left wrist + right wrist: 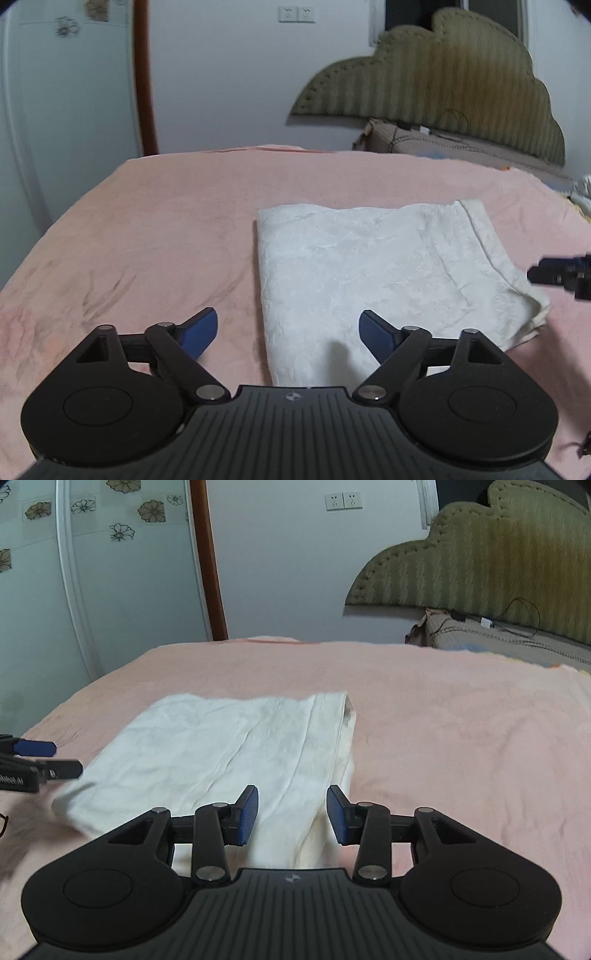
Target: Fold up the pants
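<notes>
The white pants (pixel 384 266) lie folded into a flat rectangle on the pink bedsheet (pixel 147 236). My left gripper (pixel 288 334) hovers wide open over their near left edge, blue pads apart and nothing pinched between them. In the right wrist view the same pants (pixel 229 746) stretch ahead and to the left. My right gripper (pixel 291 814) stands partly open above their near right edge, with cloth under the gap but not gripped. The right gripper's tip (pixel 557 275) shows at the right edge of the left wrist view. The left gripper (pixel 59 758) shows at the left edge of the right one.
A padded olive headboard (pixel 443 85) and a grey pillow (pixel 443 146) stand at the back right. A white wardrobe door (pixel 110 572) with flower tiles and a brown door frame (pixel 208 557) rise behind the bed. Bare pink sheet (pixel 461 738) spreads right of the pants.
</notes>
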